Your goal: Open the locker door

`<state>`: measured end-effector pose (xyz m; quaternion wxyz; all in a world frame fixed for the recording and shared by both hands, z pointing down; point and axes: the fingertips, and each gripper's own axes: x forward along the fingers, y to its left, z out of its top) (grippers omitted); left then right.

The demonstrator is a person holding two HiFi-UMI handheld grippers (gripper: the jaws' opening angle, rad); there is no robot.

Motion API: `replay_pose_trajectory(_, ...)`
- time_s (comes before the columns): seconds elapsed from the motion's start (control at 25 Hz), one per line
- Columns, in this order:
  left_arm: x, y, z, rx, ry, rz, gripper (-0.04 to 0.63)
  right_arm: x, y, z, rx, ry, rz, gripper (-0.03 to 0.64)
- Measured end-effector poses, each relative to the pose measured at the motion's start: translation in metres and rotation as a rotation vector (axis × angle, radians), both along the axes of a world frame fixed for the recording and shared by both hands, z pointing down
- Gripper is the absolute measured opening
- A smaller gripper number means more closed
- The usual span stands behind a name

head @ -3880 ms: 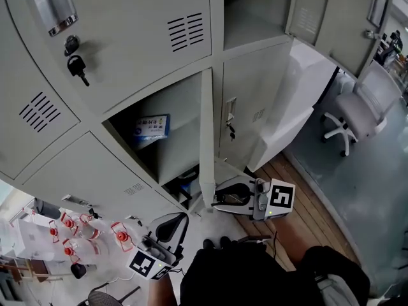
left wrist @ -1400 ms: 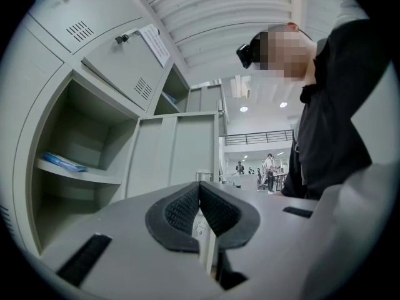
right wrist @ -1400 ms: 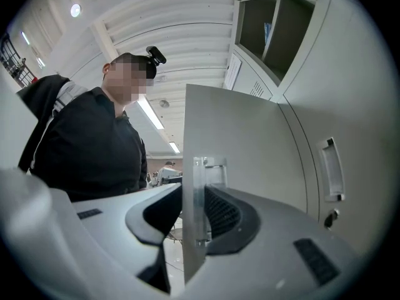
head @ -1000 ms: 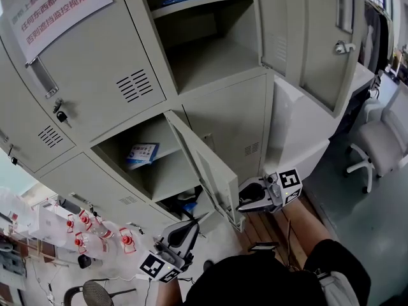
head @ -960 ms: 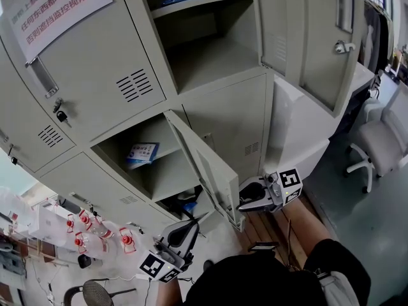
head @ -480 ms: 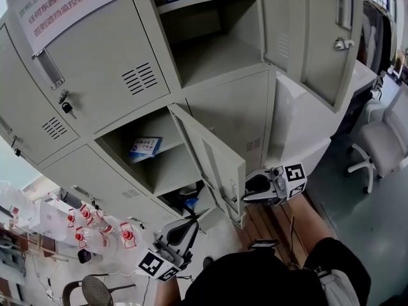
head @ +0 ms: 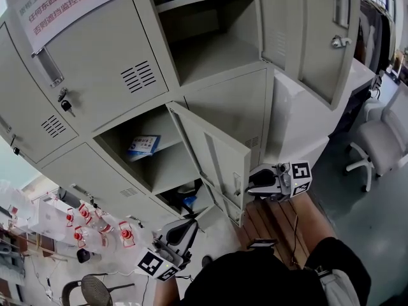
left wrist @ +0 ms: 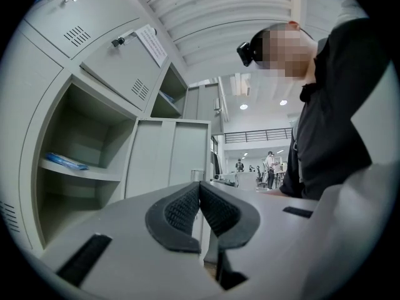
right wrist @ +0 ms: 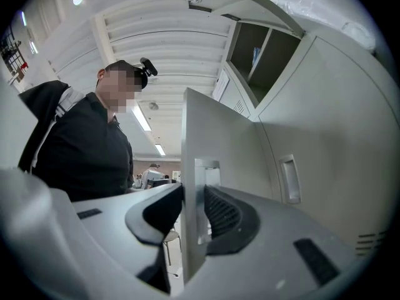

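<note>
R gripper (right wrist: pixel 194 208) clamped locker door (head: pixel 220 161) edge, L gripper (left wrist: pixel 200 199) shut empty; thin edge could slip out if pull angle drifted.

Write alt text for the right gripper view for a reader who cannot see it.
The right claw grips the free edge of a grey locker door, one jaw on each side. A person in dark clothes stands at left under ceiling lights; an open locker compartment shows at upper right.

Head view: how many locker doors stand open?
2. The lower locker door, mid-frame, its edge gripped by the right gripper; the upper locker door, swung out at top right. Others may lie outside the frame.
</note>
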<state>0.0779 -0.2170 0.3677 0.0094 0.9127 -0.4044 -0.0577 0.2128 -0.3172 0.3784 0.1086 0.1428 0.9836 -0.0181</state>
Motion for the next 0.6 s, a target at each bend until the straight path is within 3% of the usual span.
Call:
replay_pose_trajectory(0.36, 0.009, 0.001, 0.002, -0.007, 0.004, 0.024, 0.017, 0.002, 0.002, -0.001, 0.027, 0.019, 0.078, 0.112)
replay_pose_trajectory(0.6, 0.013, 0.005, 0.008, -0.028, 0.009, 0.027, 0.017, 0.004, 0.004, -0.003, 0.065, 0.054, 0.196, 0.112)
